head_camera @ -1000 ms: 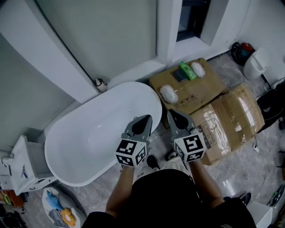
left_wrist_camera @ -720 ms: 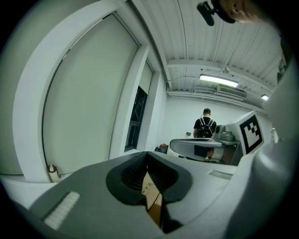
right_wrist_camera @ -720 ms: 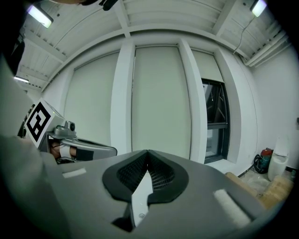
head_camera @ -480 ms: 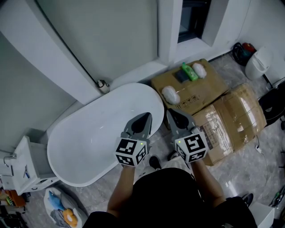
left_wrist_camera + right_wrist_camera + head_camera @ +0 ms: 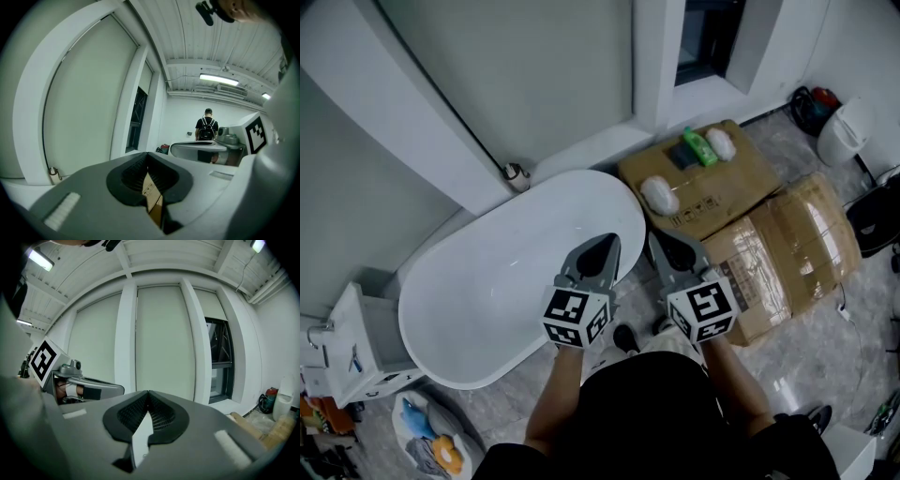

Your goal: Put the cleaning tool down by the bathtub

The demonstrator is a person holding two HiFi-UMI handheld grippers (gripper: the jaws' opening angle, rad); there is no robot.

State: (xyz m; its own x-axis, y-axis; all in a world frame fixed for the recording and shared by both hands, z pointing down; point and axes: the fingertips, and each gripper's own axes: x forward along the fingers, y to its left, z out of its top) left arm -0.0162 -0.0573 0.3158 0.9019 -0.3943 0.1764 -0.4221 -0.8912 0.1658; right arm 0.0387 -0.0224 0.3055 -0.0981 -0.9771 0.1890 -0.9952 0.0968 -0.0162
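Note:
In the head view both grippers are held side by side in front of the person, over the near rim of the white bathtub [image 5: 469, 281]. My left gripper [image 5: 609, 243] is shut with nothing in it, its tip over the tub's right end. Nothing is held in my right gripper [image 5: 655, 237] either; it is shut and points toward the cardboard box [image 5: 741, 178]. On that box lie a white rounded cleaning tool [image 5: 657, 196], a second white one [image 5: 721, 143] and a green bottle [image 5: 697, 148]. The jaws meet tip to tip in the left gripper view [image 5: 147, 158] and the right gripper view [image 5: 148, 397].
A second, taped cardboard box [image 5: 797, 248] lies to the right. A white bin [image 5: 842, 131] stands at the far right, a small white cabinet [image 5: 347, 347] at the tub's left end, and a basin of toys [image 5: 427, 450] below it. A person [image 5: 206, 127] stands far back.

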